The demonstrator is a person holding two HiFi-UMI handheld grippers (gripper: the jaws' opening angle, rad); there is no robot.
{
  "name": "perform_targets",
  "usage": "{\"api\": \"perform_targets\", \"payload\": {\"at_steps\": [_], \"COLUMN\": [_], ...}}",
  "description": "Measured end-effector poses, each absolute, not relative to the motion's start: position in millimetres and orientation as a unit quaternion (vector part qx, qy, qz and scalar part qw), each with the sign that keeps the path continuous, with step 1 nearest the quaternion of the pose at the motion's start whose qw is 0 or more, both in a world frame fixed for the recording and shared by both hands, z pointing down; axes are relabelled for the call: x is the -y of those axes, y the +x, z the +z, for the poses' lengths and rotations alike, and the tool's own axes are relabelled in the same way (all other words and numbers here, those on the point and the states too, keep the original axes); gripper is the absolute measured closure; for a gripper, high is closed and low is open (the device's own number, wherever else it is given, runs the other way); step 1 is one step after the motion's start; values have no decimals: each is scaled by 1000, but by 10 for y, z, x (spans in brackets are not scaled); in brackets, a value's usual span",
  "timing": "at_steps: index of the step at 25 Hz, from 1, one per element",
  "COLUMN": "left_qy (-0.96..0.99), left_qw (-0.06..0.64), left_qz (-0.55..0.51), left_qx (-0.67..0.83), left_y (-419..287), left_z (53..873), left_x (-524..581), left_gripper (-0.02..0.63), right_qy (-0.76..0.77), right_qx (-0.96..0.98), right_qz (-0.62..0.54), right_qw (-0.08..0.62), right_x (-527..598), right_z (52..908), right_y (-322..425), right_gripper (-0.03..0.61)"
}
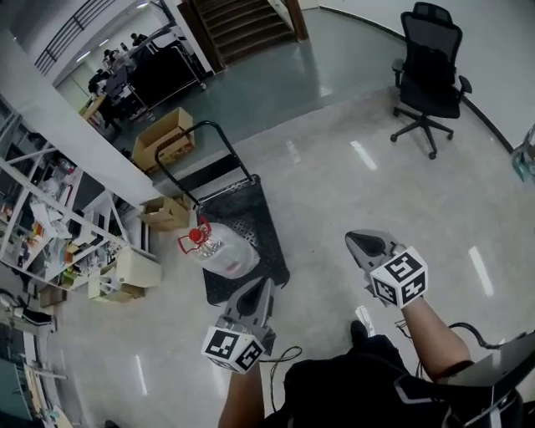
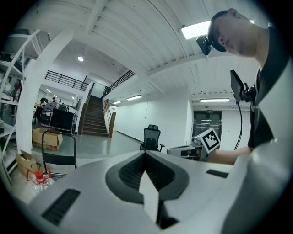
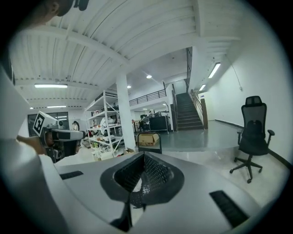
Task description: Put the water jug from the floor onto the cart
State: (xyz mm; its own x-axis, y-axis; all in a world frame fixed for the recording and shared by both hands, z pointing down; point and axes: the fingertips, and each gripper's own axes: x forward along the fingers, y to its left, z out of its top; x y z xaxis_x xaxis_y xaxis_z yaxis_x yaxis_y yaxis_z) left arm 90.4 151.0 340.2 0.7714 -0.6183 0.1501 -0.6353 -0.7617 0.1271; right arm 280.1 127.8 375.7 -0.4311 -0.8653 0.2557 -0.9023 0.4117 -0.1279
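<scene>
The clear water jug [image 1: 224, 253] with a red cap lies on its side at the left edge of the black cart [image 1: 259, 219]; whether it rests wholly on the platform I cannot tell. It also shows low at the left as the jug [image 2: 40, 177] in the left gripper view. My left gripper [image 1: 266, 284] hangs just short of the cart's near end, right of the jug, jaws shut and empty [image 2: 145, 154]. Further right over bare floor, my right gripper [image 1: 352, 239] is apart from cart and jug, also shut with nothing in it [image 3: 144, 155].
Cardboard boxes [image 1: 163, 138] and cluttered metal shelves [image 1: 50, 226] line the left side beyond the cart handle [image 1: 205, 127]. A black office chair [image 1: 429, 79] stands far right. Stairs [image 1: 242, 21] rise at the back. Polished floor spreads between cart and chair.
</scene>
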Motion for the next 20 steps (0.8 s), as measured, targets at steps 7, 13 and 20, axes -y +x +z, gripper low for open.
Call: {"api": "perform_targets", "payload": {"at_steps": [7, 13, 20], "left_qy": [949, 955, 962], "left_qw": [72, 92, 100], "left_qz": [48, 54, 31], "left_qx": [303, 277, 250], "left_y": [122, -695, -856], "left_z": [3556, 3778, 3724], "left_x": [-2347, -2966, -3685], "left_gripper": [621, 621, 621], "right_qy": [563, 584, 585], "right_qx": [814, 795, 793], "right_qz": [124, 141, 135], "right_qw": [77, 82, 105], "right_x": [-2189, -2962, -3867], "right_z": [3897, 4018, 3897], "right_y": [2004, 1218, 885], "right_gripper": [577, 577, 577]}}
